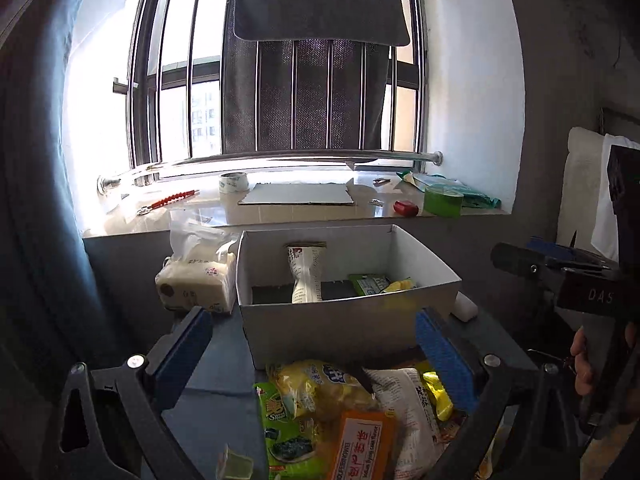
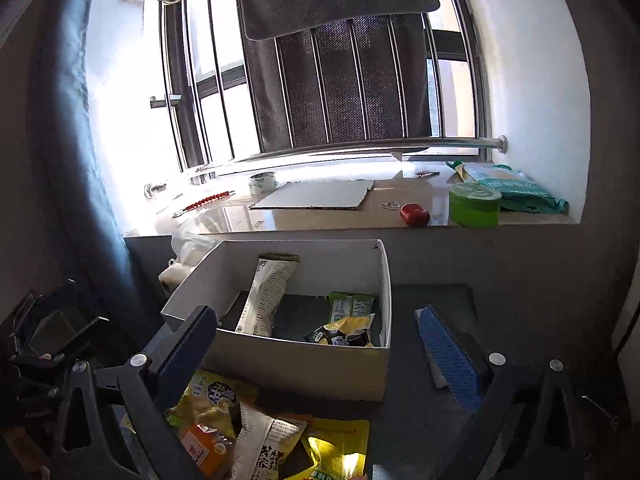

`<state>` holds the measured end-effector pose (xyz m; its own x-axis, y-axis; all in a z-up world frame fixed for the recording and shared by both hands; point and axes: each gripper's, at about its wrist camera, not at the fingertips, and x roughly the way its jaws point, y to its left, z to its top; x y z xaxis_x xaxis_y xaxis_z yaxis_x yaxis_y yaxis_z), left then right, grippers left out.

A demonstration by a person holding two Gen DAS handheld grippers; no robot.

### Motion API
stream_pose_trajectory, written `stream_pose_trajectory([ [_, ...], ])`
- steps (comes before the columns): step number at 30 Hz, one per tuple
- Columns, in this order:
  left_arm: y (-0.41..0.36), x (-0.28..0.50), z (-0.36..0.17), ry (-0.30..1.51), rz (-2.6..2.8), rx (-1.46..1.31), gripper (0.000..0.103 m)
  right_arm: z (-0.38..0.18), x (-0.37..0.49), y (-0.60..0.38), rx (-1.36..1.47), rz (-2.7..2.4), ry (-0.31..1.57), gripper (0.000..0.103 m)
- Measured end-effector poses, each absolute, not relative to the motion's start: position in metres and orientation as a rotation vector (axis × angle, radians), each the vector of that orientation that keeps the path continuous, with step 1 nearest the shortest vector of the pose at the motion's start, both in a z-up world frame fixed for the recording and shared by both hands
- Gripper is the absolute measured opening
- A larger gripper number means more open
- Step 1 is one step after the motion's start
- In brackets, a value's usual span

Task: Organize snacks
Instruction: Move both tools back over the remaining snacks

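Note:
A white open box (image 1: 352, 322) (image 2: 296, 368) stands on the dark table. Inside it a tall white snack packet (image 1: 306, 274) (image 2: 264, 296) leans on the back wall, with a green packet (image 1: 368, 283) (image 2: 352, 306) and a yellow one (image 1: 400, 285) (image 2: 346, 330). A heap of loose snacks lies before the box: a yellow bag (image 1: 320, 388) (image 2: 208, 400), a green seaweed pack (image 1: 280, 432), an orange pack (image 1: 360, 444) (image 2: 202, 446) and a white packet (image 1: 404, 412) (image 2: 260, 444). My left gripper (image 1: 312, 352) is open and empty above the heap. My right gripper (image 2: 316, 354) is open and empty over the box's front edge.
A tissue pack (image 1: 196, 280) sits left of the box. The window sill (image 1: 280, 216) holds a tape roll (image 1: 233, 182), a cardboard sheet (image 1: 296, 194), a red object (image 1: 405, 208), a green tub (image 1: 443, 199) and a teal bag (image 2: 516, 190). A blue curtain (image 1: 36, 200) hangs at left.

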<state>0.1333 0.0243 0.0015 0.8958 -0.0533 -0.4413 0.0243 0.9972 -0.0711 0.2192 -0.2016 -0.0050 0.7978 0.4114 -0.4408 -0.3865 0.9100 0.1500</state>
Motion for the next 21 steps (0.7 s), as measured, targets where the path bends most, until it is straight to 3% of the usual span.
stream_pose_trajectory([
  [11,0.009,0.025,-0.041,0.508,-0.026,-0.147,0.103,-0.067,0.115,-0.252,0.147,0.3,0.606,0.103],
  [21,0.011,0.0,-0.056,0.55,-0.019,-0.155,0.103,-0.107,0.07,-0.257,0.111,0.326,0.678,0.103],
])
